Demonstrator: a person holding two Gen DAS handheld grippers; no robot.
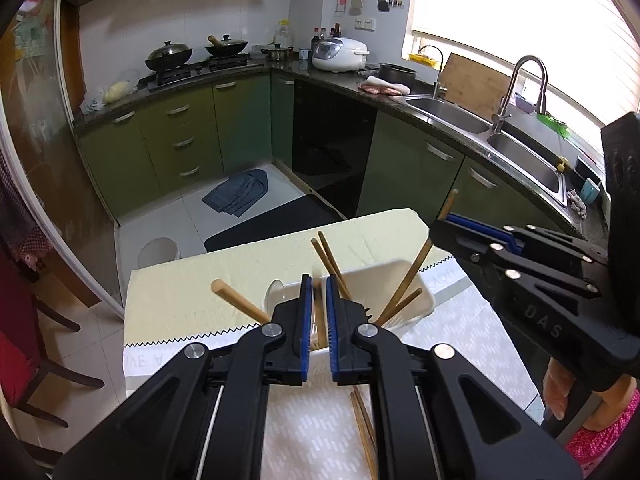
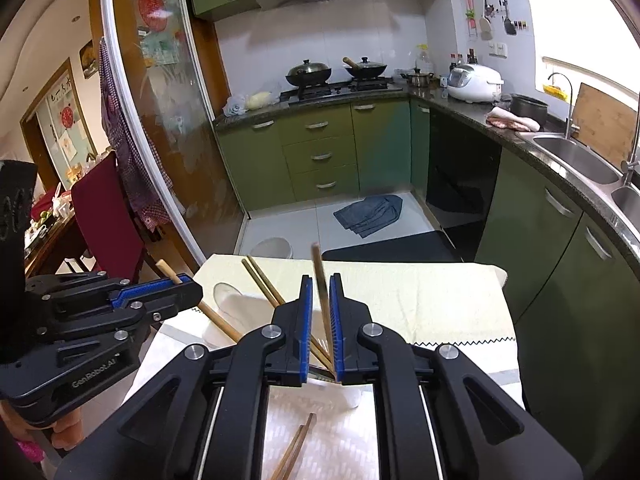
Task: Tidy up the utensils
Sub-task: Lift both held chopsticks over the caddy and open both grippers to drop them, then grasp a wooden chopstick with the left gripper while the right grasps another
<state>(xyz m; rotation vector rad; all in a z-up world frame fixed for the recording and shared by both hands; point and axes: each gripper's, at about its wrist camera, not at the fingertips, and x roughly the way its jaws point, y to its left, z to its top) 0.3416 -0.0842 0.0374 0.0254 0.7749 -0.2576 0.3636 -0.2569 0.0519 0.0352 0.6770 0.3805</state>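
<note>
A white utensil basket (image 1: 404, 280) stands on the small table and holds several wooden chopsticks (image 1: 334, 264). My left gripper (image 1: 319, 284) hangs just above the basket, its blue pads a narrow gap apart, with a wooden stick (image 1: 320, 320) between them; it also shows in the right wrist view (image 2: 188, 286), closed on a light wooden stick (image 2: 218, 318). My right gripper (image 2: 320, 284) is shut on a chopstick (image 2: 320, 280) that stands upright over the basket; it shows in the left wrist view (image 1: 438, 226). Two loose chopsticks (image 2: 294, 452) lie on the table near me.
The table has a yellow cloth (image 1: 248, 264) at its far half and a white patterned cover (image 2: 340, 440) near me. A clear spoon-like piece (image 2: 226, 294) lies by the basket. Green cabinets (image 1: 408, 168) and a sink counter (image 1: 520, 148) run along the right. A red chair (image 2: 108, 216) stands left.
</note>
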